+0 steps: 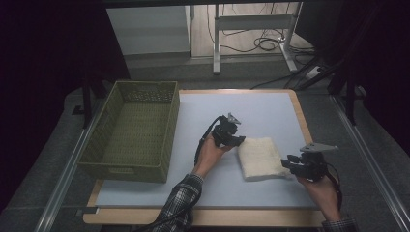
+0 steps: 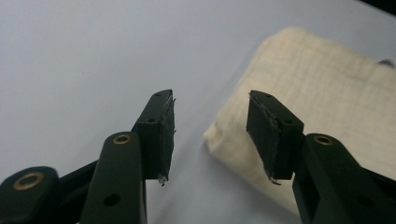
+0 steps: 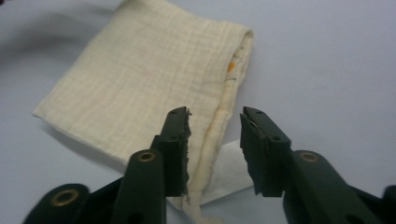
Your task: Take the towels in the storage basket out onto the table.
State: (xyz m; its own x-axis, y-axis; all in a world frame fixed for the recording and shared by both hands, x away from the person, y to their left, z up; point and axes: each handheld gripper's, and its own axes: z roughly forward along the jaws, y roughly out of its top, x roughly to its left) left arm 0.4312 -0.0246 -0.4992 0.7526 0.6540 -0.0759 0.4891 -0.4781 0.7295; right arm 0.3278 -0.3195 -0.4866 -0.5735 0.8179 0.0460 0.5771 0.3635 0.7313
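A folded cream cloth [image 1: 260,157] lies on the pale blue mat, right of centre. My left gripper [image 1: 240,140] stands open at the cloth's upper left corner; in the left gripper view its jaws straddle that corner of the cloth [image 2: 322,93] with nothing pinched. My right gripper [image 1: 286,163] is open at the cloth's right edge. In the right gripper view the cloth's folded edge [image 3: 140,79] runs between the jaws, with a white tag or paper [image 3: 229,170] showing under it.
An olive woven basket [image 1: 167,133] stands at the table's left. The mat [image 1: 261,108] has wooden table edge around it. Beyond the table are desk legs and cables [image 1: 263,43] on the floor.
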